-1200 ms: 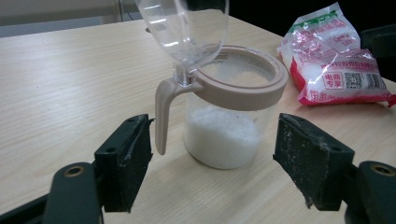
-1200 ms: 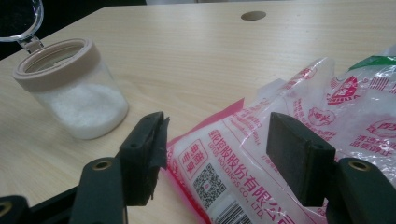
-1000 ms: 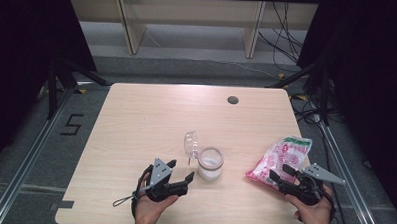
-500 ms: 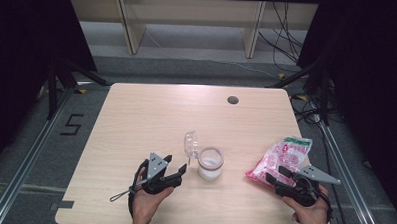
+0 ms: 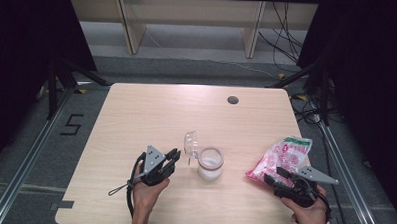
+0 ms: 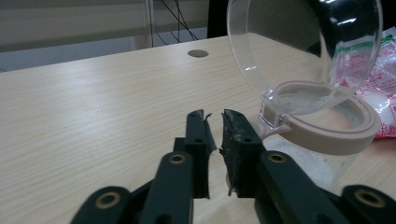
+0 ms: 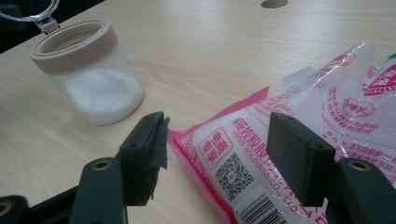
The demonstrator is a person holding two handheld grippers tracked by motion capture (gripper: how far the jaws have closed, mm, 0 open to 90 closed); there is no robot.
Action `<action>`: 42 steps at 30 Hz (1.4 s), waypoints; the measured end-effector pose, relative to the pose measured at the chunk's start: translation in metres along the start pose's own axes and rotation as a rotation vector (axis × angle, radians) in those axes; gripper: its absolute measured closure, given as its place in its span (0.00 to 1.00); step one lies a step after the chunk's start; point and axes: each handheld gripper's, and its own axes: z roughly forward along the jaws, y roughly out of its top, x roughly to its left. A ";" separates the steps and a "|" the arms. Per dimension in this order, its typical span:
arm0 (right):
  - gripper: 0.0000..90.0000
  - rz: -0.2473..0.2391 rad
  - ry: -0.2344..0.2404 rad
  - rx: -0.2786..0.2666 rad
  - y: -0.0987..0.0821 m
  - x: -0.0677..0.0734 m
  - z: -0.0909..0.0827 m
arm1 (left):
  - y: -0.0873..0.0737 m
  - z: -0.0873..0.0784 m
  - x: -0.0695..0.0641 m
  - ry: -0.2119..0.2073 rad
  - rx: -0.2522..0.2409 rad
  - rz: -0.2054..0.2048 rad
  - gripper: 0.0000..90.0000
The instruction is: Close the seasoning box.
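A clear jar (image 5: pixel 209 163) with a beige rim stands at the table's front middle, holding white powder. Its hinged clear lid (image 5: pixel 191 143) is tipped open to the left. My left gripper (image 5: pixel 174 155) sits just left of the jar, jaws shut with nothing between them. In the left gripper view the jar (image 6: pixel 322 135) and its lid (image 6: pixel 303 42) are close on the right of the left gripper (image 6: pixel 215 116). A pink and white bag (image 5: pixel 281 159) lies flat at the front right. My right gripper (image 7: pixel 217 126) is open, its jaws either side of the bag's (image 7: pixel 299 126) near corner; the jar (image 7: pixel 88 79) stands farther left.
A dark round hole (image 5: pixel 232 99) sits in the light wooden table (image 5: pixel 151 115) near the back edge. Beyond the table stands a wooden frame, with cables on the floor at the right.
My left gripper has drifted a little left, away from the jar. The right gripper has drawn slightly back toward the front edge. Jar and bag have not moved.
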 end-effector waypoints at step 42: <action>0.43 -0.008 0.012 0.002 -0.001 0.002 0.000 | 0.022 0.004 -0.020 -0.053 -0.036 0.076 0.99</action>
